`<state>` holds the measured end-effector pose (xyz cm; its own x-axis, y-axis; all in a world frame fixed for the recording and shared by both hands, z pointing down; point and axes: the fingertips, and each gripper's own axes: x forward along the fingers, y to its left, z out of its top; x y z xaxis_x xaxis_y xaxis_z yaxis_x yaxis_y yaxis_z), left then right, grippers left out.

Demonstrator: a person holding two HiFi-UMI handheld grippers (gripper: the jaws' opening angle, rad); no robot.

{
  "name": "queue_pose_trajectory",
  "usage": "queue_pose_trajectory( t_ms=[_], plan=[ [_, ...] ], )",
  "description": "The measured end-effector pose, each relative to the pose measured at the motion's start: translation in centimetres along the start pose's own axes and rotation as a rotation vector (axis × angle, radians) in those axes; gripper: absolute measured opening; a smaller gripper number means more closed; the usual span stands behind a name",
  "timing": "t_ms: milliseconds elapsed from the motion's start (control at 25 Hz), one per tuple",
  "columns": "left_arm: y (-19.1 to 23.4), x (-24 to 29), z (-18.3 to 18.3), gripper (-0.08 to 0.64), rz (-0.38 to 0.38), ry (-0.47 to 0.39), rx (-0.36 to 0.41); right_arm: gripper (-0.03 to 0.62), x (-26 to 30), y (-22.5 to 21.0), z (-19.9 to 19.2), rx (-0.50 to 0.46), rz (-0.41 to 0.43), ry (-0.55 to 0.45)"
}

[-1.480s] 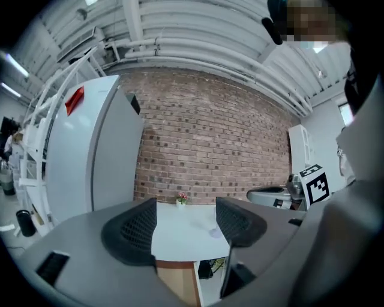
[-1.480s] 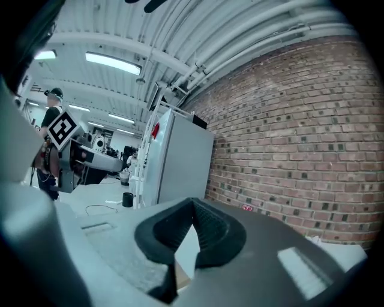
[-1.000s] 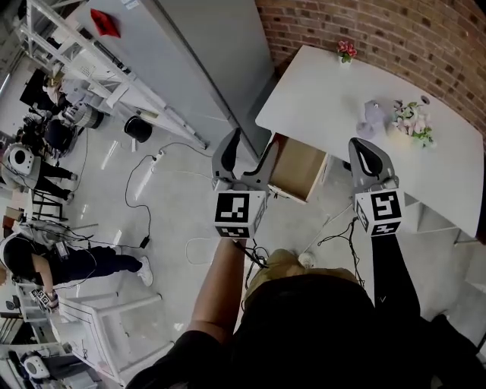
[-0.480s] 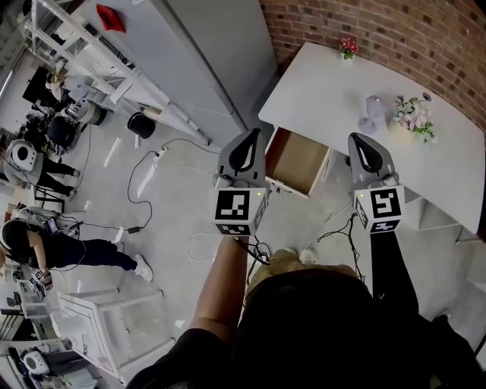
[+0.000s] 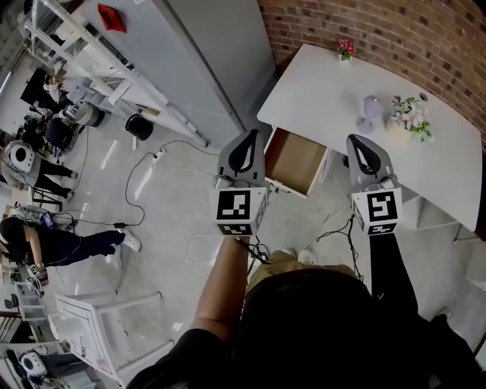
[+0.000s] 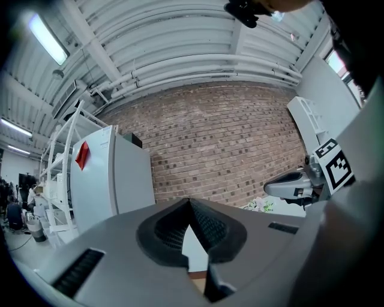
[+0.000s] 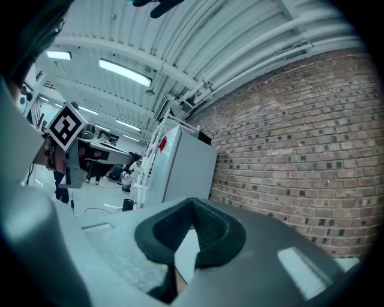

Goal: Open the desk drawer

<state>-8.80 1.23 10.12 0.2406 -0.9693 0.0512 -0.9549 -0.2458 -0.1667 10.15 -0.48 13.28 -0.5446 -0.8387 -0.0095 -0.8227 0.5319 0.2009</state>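
Wood-lined drawer [image 5: 298,162] sits pulled out from the white desk [image 5: 326,83] at frame centre, just right of the left gripper [image 5: 248,140], closer to it than the right gripper [image 5: 358,146], both clamped shut on nothing.

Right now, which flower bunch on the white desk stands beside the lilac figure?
The larger pale bunch with green leaves, next to the lilac figure; the small pink bunch stands apart by the brick wall.

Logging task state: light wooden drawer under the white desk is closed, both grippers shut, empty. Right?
No: the light wooden drawer is pulled out, open, per the head view. It is under the white desk; left gripper and right gripper are shut, empty.
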Motion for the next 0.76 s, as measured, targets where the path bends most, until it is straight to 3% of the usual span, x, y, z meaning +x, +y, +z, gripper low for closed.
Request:
queue_pose_trajectory(
  t_ms=[760],
  plan=[
    [0.06, -0.41, 0.24, 0.009, -0.029, -0.026, -0.005, -0.002, -0.12, 0.41, -0.07, -0.015, -0.021, -0.002]
  ],
)
